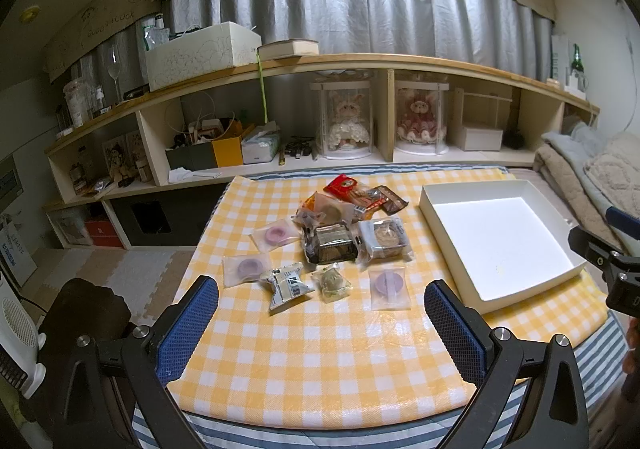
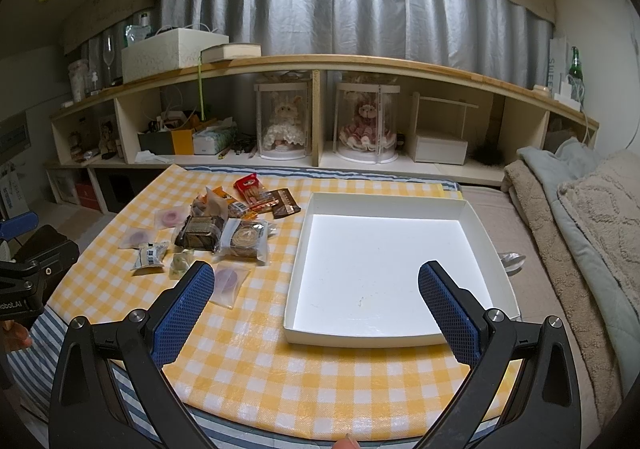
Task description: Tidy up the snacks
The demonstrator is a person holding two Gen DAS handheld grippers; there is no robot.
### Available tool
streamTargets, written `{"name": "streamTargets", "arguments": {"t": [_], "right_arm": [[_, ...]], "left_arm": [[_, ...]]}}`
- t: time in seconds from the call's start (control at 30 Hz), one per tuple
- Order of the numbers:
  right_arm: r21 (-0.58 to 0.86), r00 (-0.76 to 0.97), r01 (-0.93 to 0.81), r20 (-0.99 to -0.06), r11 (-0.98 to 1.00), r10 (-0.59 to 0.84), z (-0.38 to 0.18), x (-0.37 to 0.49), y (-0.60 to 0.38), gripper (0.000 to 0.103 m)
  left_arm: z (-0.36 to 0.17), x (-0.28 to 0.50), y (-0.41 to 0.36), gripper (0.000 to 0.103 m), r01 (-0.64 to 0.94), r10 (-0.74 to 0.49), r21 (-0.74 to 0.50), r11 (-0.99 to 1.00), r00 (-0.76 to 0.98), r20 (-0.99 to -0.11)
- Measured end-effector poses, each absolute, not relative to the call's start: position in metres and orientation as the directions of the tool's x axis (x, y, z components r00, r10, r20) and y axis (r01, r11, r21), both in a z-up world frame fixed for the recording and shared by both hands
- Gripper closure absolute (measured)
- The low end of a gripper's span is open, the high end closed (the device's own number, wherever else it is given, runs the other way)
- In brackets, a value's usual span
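Observation:
Several wrapped snacks lie in a loose pile on the yellow checked tablecloth; the pile also shows in the right wrist view. Nearest me is a clear packet with a purple round cake, beside a small green packet and a white barcode packet. A white tray with nothing in it stands to the right, also in the right wrist view. My left gripper is open, short of the snacks. My right gripper is open over the tray's near left corner.
A long wooden shelf with boxes, a tissue box and two dolls in clear cases runs behind the table. Folded blankets lie to the right. A dark stool and a white heater stand at the left.

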State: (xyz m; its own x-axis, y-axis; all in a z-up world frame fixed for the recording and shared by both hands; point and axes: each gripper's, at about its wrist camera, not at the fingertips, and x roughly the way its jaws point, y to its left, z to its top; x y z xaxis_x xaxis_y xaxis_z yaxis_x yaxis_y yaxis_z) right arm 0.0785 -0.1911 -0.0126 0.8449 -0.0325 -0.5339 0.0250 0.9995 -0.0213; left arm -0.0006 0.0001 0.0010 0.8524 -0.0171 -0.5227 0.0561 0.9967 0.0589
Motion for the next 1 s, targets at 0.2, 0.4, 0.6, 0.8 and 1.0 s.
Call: {"name": "streamTargets", "arguments": {"t": [0.2, 0.4, 0.6, 0.8, 1.0], "right_arm": [[-0.020, 0.845, 0.026, -0.534, 0.999, -0.033, -0.013, 0.078, -0.191, 0.000], [-0.019, 0.845, 0.026, -0.534, 0.999, -0.032, -0.011, 0.078, -0.192, 0.000], [-0.014, 0.847, 0.026, -0.530, 1.000, -0.030, -0.011, 0.078, -0.192, 0.000], [0.012, 0.849, 0.025, -0.528, 1.000, -0.015, -0.006, 0.092, -0.189, 0.000], [0.049, 0.825, 0.007, -0.564, 0.999, 0.022, -0.010, 0.120, -0.181, 0.000]], "left_arm": [[0.001, -0.001, 0.000, 0.000, 0.056, -0.017, 0.059, 0.997, 0.852, -0.523], [0.001, 0.000, 0.000, 0.000, 0.056, -0.017, 0.059, 0.997, 0.852, -0.523], [0.002, 0.000, 0.001, 0.000, 0.051, -0.016, 0.053, 0.997, 0.856, -0.516], [0.006, 0.011, 0.013, 0.000, 0.016, 0.001, 0.030, 0.999, 0.862, -0.507], [0.009, 0.036, 0.034, 0.000, -0.049, 0.037, -0.009, 0.999, 0.854, -0.519]]}}
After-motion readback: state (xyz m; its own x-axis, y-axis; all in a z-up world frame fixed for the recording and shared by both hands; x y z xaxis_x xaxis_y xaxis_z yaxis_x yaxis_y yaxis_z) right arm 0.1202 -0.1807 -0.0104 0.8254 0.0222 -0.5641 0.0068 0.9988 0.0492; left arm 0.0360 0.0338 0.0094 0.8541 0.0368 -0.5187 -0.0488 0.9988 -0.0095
